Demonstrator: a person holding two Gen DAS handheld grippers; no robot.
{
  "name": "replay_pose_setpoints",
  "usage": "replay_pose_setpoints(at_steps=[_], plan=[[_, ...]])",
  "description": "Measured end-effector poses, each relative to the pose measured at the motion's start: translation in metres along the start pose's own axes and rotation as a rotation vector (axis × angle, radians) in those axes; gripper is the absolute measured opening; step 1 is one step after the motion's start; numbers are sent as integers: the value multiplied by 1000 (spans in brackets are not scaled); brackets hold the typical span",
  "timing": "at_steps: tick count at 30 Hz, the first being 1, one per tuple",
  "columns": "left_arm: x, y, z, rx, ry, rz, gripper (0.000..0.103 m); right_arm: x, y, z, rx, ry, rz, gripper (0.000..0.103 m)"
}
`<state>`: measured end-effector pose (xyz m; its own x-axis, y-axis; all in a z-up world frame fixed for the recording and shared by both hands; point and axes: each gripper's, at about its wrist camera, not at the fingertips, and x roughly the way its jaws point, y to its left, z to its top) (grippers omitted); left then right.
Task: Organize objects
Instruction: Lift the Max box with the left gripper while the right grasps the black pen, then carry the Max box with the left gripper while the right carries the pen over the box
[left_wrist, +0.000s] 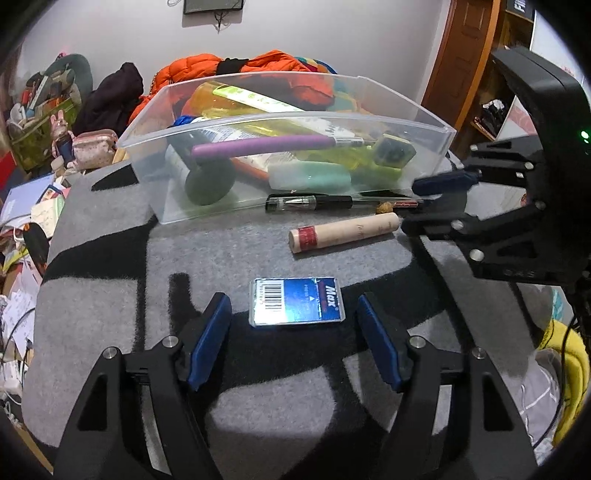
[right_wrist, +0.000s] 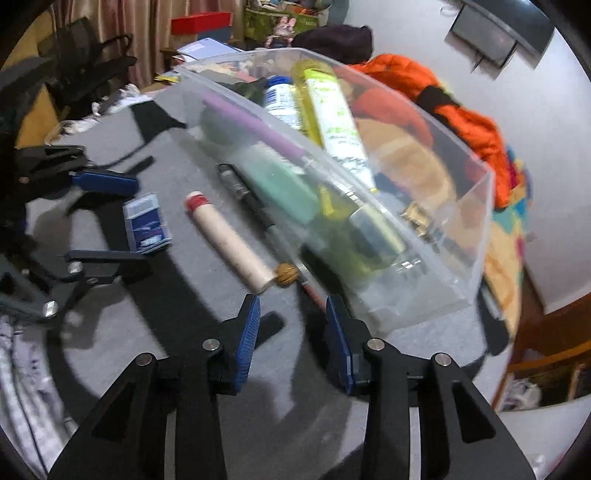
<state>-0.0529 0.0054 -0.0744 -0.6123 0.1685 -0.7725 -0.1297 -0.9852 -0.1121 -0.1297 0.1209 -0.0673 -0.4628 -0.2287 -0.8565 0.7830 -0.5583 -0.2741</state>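
We see an orange jacket (left_wrist: 207, 66) behind the grey-black mat (left_wrist: 110, 258), a wooden door (left_wrist: 465, 55), and a red box (right_wrist: 201, 22).

Beyond the tongs, a pale wall (left_wrist: 332, 33) carries a dark screen (left_wrist: 213, 5). A wooden door frame (left_wrist: 461, 66) stands to the right; pink curtains (right_wrist: 147, 22) hang on the left.

Counted on the desk: one clear plastic bin (left_wrist: 424, 155), one black pen (left_wrist: 310, 202), one cream cylinder (left_wrist: 345, 232), one blue staple box (left_wrist: 297, 301), one small walnut (left_wrist: 384, 209). Inside the bin: one purple-handled tool (left_wrist: 266, 147), one yellow-green bottle (right_wrist: 338, 125).
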Motion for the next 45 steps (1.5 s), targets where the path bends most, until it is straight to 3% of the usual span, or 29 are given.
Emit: replay_pose_setpoints(at_steps=[2,6,9,12,14,19,25,31,45], plan=[[1,-3,0,17,-6,16,68,8,-2,3,3,7,-19,33],[1,-5,0,37,-15,27,48,13,-4,6,18,19,16,34],[1,1,2,25,-15,6,48,12,-9,3,50,39,72,32],[-1,4,1,21,-20,1,48,8,-10,-2,63,61,171,15],[-2,6,0,21,-22,1,48,2,-3,-8,46,64,200,14],[-8,16,-2,-1,-26,-1,48,-13,14,-19,-6,23,169,14],[-8,20,-4,-14,-18,9,48,-16,13,3,50,-46,172,14],[-3,14,-7,24,-26,44,51,18,17,25,65,9,185,14],[-25,18,3,-12,-97,17,47,4,35,14,57,-23,186,12]])
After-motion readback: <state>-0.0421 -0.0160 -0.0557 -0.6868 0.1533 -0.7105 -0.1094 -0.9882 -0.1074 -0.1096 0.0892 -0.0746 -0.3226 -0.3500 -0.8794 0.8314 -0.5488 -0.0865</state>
